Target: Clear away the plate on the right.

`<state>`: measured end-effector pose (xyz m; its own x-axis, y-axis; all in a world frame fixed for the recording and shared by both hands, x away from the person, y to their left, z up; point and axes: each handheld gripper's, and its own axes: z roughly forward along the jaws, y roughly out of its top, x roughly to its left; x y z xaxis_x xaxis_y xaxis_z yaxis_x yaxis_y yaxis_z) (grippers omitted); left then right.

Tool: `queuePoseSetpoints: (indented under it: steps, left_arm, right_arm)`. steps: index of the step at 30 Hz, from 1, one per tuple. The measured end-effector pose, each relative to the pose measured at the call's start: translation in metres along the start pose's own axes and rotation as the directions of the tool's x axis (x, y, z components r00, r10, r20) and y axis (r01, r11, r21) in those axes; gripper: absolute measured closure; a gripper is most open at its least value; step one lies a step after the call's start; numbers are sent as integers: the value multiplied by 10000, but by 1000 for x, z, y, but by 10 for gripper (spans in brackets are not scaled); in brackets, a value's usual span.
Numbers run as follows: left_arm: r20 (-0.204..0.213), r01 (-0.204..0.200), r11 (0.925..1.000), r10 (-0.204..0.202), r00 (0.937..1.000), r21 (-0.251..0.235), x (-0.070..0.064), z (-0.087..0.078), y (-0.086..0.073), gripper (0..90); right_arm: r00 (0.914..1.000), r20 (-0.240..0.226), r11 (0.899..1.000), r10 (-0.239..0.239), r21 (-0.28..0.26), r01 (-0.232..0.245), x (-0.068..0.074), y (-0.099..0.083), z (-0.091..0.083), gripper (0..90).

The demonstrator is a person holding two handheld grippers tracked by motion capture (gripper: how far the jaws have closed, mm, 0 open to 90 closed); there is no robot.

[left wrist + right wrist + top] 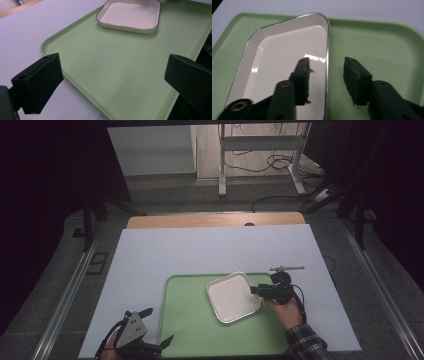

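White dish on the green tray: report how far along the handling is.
Done: the white dish sits on the green tray. In hand: the right gripper is open, jaws straddling the dish's rim, not closed on it. The left gripper waits open over the tray's near corner. Left: closing and moving; destination unclear.

Before you the counter [150,265] carries a white sheet, and a strip of bare wood [215,220] shows along its far edge. Beyond it you see a grey floor [200,195] with a white metal frame [260,150] standing on it and dark cables [270,165] looping beneath and to the right of that frame. Metal rails [65,295] run along the floor on both sides of the counter.
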<state>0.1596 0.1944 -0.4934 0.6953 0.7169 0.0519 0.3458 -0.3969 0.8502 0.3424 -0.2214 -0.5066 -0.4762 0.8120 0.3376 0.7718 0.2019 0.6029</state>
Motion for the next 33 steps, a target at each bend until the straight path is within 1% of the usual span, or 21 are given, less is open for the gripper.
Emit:
queuePoseSetpoints:
  steps: [2,4,8,12,14,20,22,23,24,28,31,33]
  left_arm:
    - [1,-10,10000,10,10000,1,0,0,0,16]
    - [1,-13,10000,13,10000,2,0,0,0,16]
    - [-5,-21,10000,21,10000,-1,0,0,0,16]
    - [-2,-22,10000,22,10000,-6,0,0,0,16]
    - [-4,-21,10000,21,10000,-8,0,0,0,16]
    - [0,-8,10000,8,10000,-18,0,0,0,16]
    - [2,-6,10000,6,10000,-19,0,0,0,16]
    - [1,-9,10000,9,10000,-19,0,0,0,16]
    - [0,-16,10000,16,10000,-15,0,0,0,16]
    - [3,-8,10000,8,10000,-15,0,0,0,16]
    - [2,-16,10000,16,10000,-8,0,0,0,16]
    - [-2,-23,10000,23,10000,-10,0,0,0,16]
  right_arm:
    - [9987,204,9989,-461,-44,462,2,-1,-3,478]
    - [9964,331,9969,-781,-84,784,4,0,-7,442]
    - [9883,621,9899,-1394,-172,1407,9,-1,-14,385]
    - [9813,643,9830,-1812,-194,1828,13,-3,-18,346]
    - [9778,614,9792,-2004,-196,2019,14,-4,-21,345]
    - [9718,425,9723,-2319,-197,2329,21,-5,-27,347]
    - [9678,417,9681,-2482,-240,2493,23,-6,-30,353]
    - [9629,404,9633,-2667,-222,2677,26,-7,-33,353]
    - [9629,404,9633,-2667,-222,2677,26,-7,-33,353]
    - [9569,395,9571,-2878,-226,2888,32,-9,-38,361]
    - [9520,278,9520,-3049,-185,3054,37,-13,-40,392]
    - [9487,156,9487,-3158,-123,3159,40,-15,-42,450]
